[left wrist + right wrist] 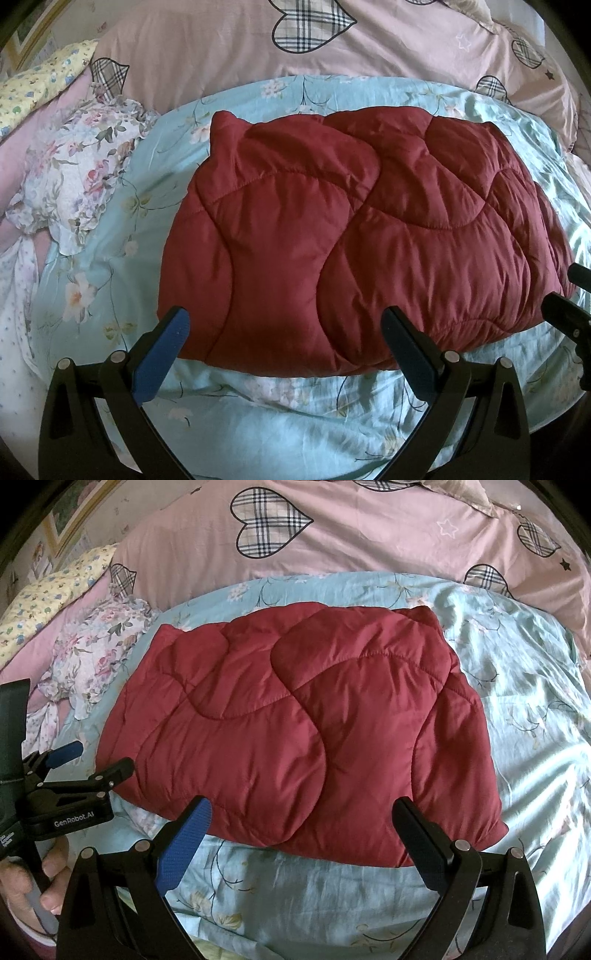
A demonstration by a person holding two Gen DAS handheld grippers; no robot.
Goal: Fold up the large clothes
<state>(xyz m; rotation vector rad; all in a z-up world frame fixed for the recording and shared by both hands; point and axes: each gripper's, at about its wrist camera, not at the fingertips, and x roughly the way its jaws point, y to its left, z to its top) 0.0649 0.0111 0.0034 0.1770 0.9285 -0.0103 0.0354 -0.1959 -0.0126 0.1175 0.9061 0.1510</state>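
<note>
A dark red quilted padded garment lies folded into a thick, roughly rectangular bundle on a light-blue floral sheet. My left gripper is open at the bundle's near edge on its left half, holding nothing. In the right wrist view the left gripper shows at the bundle's left corner, held by a hand. My right gripper is open at the near edge toward the right half, empty. Its black fingers show at the right rim of the left wrist view.
A pink duvet with plaid hearts lies bunched behind the bundle. A ruffled floral cloth and a yellow patterned pillow sit at the left. Bare blue sheet lies in front of and right of the bundle.
</note>
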